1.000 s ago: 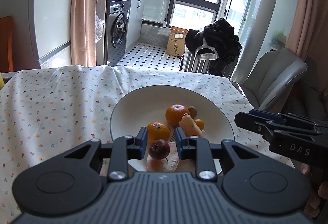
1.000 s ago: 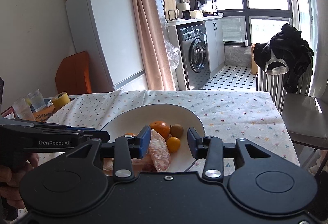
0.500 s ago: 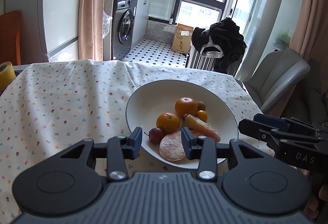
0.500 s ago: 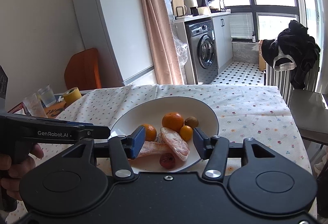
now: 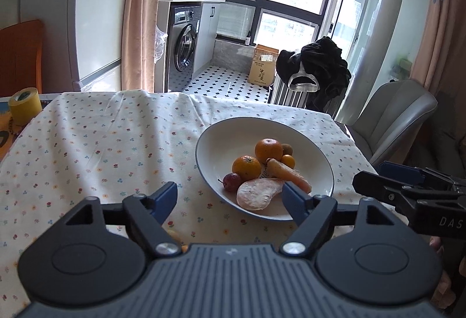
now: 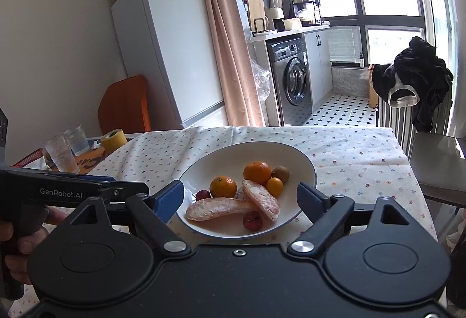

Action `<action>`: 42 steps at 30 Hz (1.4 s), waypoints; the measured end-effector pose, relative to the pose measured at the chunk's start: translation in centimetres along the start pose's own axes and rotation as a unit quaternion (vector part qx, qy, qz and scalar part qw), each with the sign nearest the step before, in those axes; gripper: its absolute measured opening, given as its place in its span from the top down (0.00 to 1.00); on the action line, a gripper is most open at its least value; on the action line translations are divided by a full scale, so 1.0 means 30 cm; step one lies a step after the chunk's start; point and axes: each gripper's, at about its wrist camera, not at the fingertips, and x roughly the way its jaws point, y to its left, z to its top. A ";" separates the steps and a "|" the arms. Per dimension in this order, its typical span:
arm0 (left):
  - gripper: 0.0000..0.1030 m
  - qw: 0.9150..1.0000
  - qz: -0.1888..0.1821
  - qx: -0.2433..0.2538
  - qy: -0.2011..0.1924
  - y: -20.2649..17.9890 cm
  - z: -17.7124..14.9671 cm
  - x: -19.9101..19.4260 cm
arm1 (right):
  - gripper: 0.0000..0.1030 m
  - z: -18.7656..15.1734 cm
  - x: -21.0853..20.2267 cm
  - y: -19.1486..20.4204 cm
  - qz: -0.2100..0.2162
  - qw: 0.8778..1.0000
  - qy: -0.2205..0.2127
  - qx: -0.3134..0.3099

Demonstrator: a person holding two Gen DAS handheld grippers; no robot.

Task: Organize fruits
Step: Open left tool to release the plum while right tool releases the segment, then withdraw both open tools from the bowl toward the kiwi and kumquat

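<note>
A white bowl (image 5: 204, 143) (image 6: 308, 169) on the flowered tablecloth holds two oranges (image 5: 246, 167) (image 6: 257, 172), a kiwi (image 6: 280, 173), a small yellow citrus (image 6: 274, 186), two peeled pomelo segments (image 5: 259, 193) (image 6: 218, 208) and small red fruits (image 5: 232, 182) (image 6: 252, 220). My left gripper (image 5: 229, 197) hangs open just before the bowl's near-left rim, with nothing between its fingers. My right gripper (image 6: 238, 198) is open and empty too, at the bowl's near edge. Each one shows in the other's view, the right (image 5: 367, 181) and the left (image 6: 142, 189).
A yellow tape roll (image 5: 24, 105) and two plastic cups (image 6: 62, 153) stand at the table's left end. A grey chair (image 5: 399, 117) is off the right edge. A hand (image 6: 17, 236) grips the left tool. A fridge and washing machine stand beyond the table.
Both grippers have drawn back and up from the bowl and their jaws have spread wider. The small red fruit that was between the left fingers now lies in the bowl.
</note>
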 end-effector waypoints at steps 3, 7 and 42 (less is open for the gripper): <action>0.18 1.000 0.009 -0.001 -0.003 0.006 -0.013 -0.024 | 0.07 -0.006 -0.026 0.011 0.002 1.000 -0.006 0.000; 0.14 1.000 0.016 -0.004 -0.007 0.010 -0.026 -0.059 | 0.00 -0.008 -0.064 0.025 0.000 1.000 -0.012 -0.004; 0.10 1.000 0.008 -0.022 -0.016 0.057 -0.178 -0.298 | 0.00 -0.056 -0.240 0.091 0.020 1.000 0.006 0.007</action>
